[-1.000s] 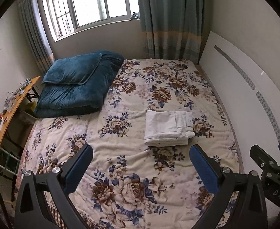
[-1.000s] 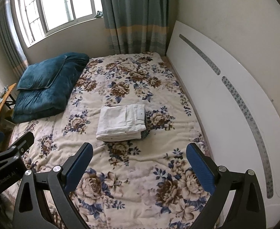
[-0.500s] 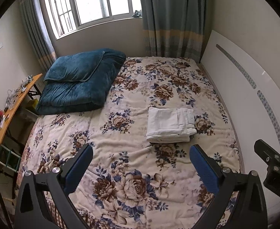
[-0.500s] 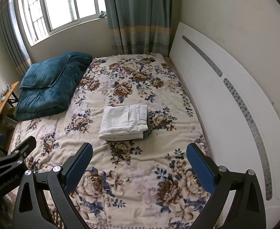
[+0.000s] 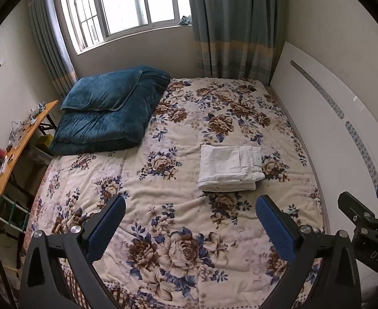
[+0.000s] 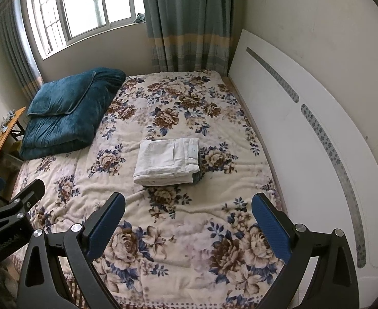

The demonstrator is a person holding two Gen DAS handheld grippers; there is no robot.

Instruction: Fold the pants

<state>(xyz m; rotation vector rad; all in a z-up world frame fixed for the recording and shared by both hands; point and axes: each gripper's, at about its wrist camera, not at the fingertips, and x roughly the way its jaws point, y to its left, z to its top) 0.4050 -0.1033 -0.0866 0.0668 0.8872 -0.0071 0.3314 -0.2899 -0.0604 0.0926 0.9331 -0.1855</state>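
White pants [image 5: 230, 168] lie mid-bed on the floral blanket [image 5: 178, 231] as a compact squared stack w/ pocket side up, so the fold looks done (a darker item peeks out under its right edge, can't ID). Left gripper [image 5: 190, 225] and right gripper [image 6: 189, 222] hang above the near end of the bed, side by side, well apart from the pants, fingers spread wide, nothing held. Teal quilt [image 6: 68, 113] sits by the window corner.
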